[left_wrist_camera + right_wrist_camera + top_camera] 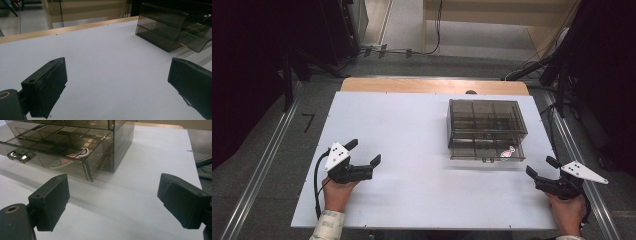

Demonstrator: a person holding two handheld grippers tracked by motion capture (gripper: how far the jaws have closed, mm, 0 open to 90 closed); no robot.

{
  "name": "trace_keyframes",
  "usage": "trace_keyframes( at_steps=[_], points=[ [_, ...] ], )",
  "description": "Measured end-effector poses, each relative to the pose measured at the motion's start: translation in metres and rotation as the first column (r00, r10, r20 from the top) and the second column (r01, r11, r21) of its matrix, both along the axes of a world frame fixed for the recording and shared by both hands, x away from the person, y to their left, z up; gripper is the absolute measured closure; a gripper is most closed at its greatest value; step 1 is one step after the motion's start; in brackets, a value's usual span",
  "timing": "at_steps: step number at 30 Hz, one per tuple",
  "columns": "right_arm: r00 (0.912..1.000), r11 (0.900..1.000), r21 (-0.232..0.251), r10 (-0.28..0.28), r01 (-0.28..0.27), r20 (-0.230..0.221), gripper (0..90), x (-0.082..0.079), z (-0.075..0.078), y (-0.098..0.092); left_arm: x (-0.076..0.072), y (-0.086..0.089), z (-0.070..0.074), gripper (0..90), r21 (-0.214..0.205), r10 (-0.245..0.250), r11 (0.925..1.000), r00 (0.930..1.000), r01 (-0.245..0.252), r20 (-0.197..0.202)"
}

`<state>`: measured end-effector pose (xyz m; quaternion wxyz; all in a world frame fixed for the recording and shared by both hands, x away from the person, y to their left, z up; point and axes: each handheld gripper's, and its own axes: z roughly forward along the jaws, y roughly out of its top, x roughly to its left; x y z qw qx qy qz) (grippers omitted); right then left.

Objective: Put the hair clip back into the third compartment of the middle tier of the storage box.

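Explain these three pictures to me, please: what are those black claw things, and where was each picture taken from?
A person sits at a white table and holds a hand tool in each hand. Each tool is a gripper: two black jaws that pinch. The left gripper and the right gripper both stand open and hold nothing. The high view looks down from above the person. The other two come from small cameras riding on each gripper, looking out between its own jaws. On the table stands a smoky transparent plastic drawer box. Its bottom drawer is pulled out a little, and a small pink, white and green item lies inside.
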<state>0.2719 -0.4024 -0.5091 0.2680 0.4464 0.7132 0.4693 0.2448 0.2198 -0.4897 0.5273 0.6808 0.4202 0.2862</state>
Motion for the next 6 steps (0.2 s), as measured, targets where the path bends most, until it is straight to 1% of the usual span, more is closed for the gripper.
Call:
trace_keyframes(
  at_steps=[6],
  points=[
    [1.0,1.0,-0.001,0.0,0.0,-0.001,9.1,-0.0002,0.0001,0.0002,-0.0047,0.0046,-0.0015,2.0,0.002,0.015,0.9999,0.9999,-0.015,-0.006]
  ],
)
